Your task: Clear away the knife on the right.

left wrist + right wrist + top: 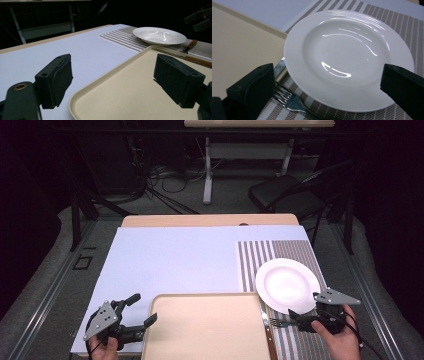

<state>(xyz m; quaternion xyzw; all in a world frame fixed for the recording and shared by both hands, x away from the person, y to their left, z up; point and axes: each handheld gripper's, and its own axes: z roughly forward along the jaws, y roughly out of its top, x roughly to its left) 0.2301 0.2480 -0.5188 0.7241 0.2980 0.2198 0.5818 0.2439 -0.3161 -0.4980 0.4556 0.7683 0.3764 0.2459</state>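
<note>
With the right gripper (303, 319) standing wide apart and holding nothing at the mat's near end, the work in hand looks like setting a place beside the plate (348, 57). The fork (294, 102) lies on the striped mat (295, 249) just under the left jaw, its tines toward the knife (267, 327), whose blade tucks partly under the plate's near rim. Any next grip on the fork should, I judge, come low along its handle and lift clear of the rim so the plate does not slide. The left gripper (136, 309) hangs open at the tray's (130, 90) near left corner, one jaw over the tray, the other over the blue sheet (170, 260). Beyond the table stand a dark chair (285, 192) and a second table's legs (207, 170).
</note>
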